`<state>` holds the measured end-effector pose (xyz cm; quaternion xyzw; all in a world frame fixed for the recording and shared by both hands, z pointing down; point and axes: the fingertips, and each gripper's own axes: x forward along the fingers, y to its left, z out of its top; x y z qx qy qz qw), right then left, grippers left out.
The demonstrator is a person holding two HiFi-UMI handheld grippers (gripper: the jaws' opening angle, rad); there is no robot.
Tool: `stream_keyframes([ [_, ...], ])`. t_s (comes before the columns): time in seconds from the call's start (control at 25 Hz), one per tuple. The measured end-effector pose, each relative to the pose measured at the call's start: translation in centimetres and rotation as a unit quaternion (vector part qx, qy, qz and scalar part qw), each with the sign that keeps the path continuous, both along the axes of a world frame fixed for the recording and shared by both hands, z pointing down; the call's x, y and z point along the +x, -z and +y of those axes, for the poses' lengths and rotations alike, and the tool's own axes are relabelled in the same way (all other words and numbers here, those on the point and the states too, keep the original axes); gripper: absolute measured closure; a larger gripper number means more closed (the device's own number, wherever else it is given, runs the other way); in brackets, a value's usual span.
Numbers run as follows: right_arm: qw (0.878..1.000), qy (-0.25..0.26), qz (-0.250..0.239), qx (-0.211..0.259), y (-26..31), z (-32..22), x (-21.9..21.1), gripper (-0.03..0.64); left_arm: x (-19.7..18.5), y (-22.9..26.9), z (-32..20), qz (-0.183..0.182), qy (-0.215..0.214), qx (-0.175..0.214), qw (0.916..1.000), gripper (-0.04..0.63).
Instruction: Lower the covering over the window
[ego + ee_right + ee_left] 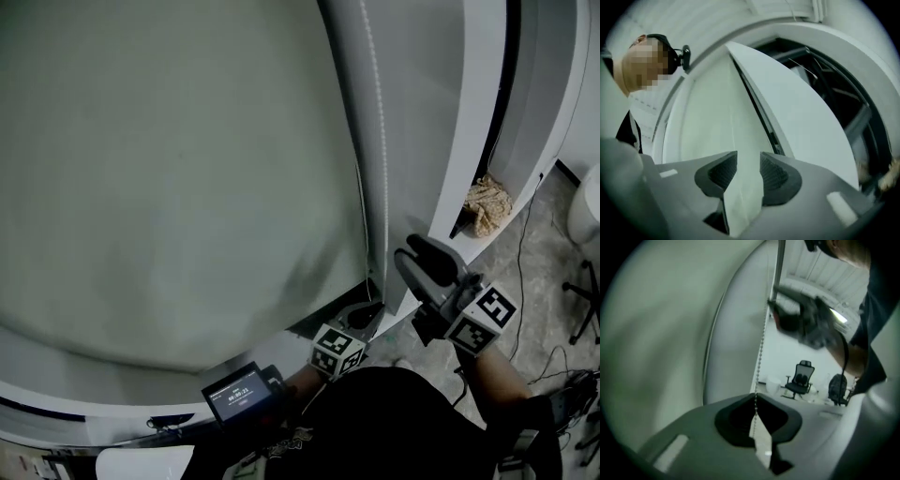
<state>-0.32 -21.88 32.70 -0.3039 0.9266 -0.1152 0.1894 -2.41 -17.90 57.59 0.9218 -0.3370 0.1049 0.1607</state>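
A pale grey-green roller blind [169, 169] fills the window at the left of the head view. Its bead chain [380, 141] hangs down the white frame beside it. My left gripper [364, 314] is low on the chain, shut on it. In the left gripper view the bead chain [761, 352] runs straight down into my left gripper's [756, 408] closed jaws. My right gripper [427, 258] is a little higher and to the right of the chain, open. In the right gripper view my right gripper [747, 171] has its pads apart, gripping nothing, with the blind [708, 122] beyond.
A white open window sash [478, 112] stands right of the chain, with a crumpled beige cloth [487, 206] at its foot. Cables [553, 366] lie on the floor at the right. A small lit display [234, 392] sits by my left gripper. An office chair [800, 378] stands far behind.
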Motion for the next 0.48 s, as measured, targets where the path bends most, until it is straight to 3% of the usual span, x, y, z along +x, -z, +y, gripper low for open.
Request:
stream_keyframes([
  [0.08, 0.999, -0.002, -0.009, 0.053, 7.1, -1.1, -1.0, 0.468, -0.2, -4.3, 1.3, -0.022, -0.015, -0.039, 0.9989, 0.583],
  [0.2, 0.996, 0.056, -0.035, 0.068, 13.5, -1.5, -3.4, 0.466, -0.7, -5.7, 1.8, -0.029, -0.012, -0.035, 0.9989, 0.583],
  [0.36, 0.993, 0.076, -0.019, 0.085, 15.6, -1.8, -4.9, 0.474, -1.4, -4.5, 1.8, -0.026, 0.003, -0.038, 0.9989, 0.581],
  [0.48, 0.994, 0.046, -0.052, 0.087, 15.5, -2.2, -3.5, 0.495, -3.2, -4.9, 1.4, -0.029, 0.031, -0.032, 0.9986, 0.578],
])
